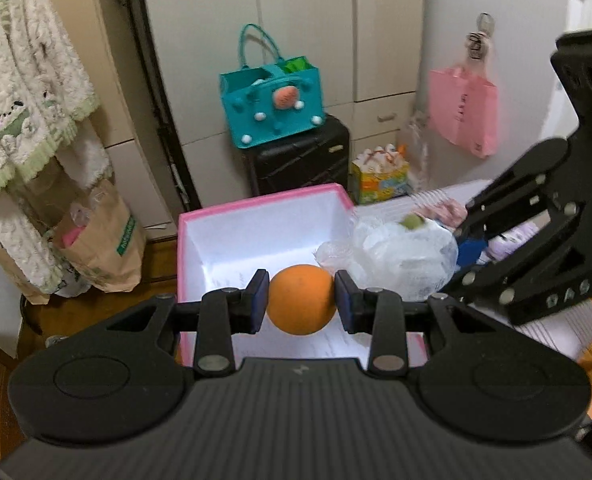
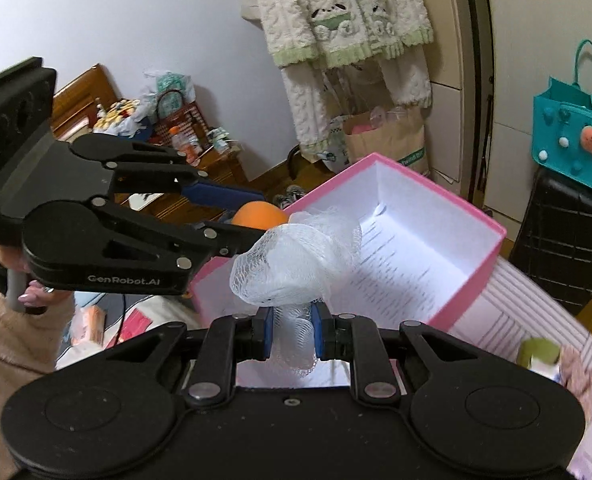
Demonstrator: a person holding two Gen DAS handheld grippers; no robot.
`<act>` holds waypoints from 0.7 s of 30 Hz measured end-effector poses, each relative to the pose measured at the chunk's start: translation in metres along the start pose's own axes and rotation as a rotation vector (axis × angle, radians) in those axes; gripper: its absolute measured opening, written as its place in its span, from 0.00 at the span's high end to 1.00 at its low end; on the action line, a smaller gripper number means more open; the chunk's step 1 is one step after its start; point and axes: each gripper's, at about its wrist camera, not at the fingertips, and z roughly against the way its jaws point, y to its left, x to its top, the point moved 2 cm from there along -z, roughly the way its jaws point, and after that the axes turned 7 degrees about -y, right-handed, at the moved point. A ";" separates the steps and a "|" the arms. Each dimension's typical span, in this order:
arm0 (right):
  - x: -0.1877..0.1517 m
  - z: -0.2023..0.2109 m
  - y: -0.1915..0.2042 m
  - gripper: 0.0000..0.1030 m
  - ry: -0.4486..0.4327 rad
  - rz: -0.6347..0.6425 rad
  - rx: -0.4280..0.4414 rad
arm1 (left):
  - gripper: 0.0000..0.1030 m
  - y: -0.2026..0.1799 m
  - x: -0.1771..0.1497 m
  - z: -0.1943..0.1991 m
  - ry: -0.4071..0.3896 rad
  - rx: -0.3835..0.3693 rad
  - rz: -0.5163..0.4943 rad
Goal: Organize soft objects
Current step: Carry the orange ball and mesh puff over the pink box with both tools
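My left gripper [image 1: 301, 300] is shut on an orange ball [image 1: 301, 299] and holds it over the near part of an open pink box [image 1: 256, 202] with a white inside. In the right wrist view the ball [image 2: 258, 216] shows between the left gripper's fingers [image 2: 216, 196] at the box's [image 2: 472, 280] left edge. My right gripper [image 2: 292, 332] is shut on a white mesh bath puff [image 2: 296, 264], held above the box's near edge. The puff also shows in the left wrist view [image 1: 396, 256], right of the ball.
A teal felt bag [image 1: 272, 104] sits on a black suitcase [image 1: 300, 156] behind the box. A pink bag [image 1: 464, 112] hangs on the right. Brown paper bags [image 1: 104, 240] and hanging fleece clothes [image 1: 24, 80] stand at the left. A small green object [image 2: 538, 354] lies on the striped surface.
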 end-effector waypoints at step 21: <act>0.035 -0.103 -0.066 0.78 0.125 -0.096 0.016 | 0.67 0.080 0.020 -0.103 0.040 0.046 0.138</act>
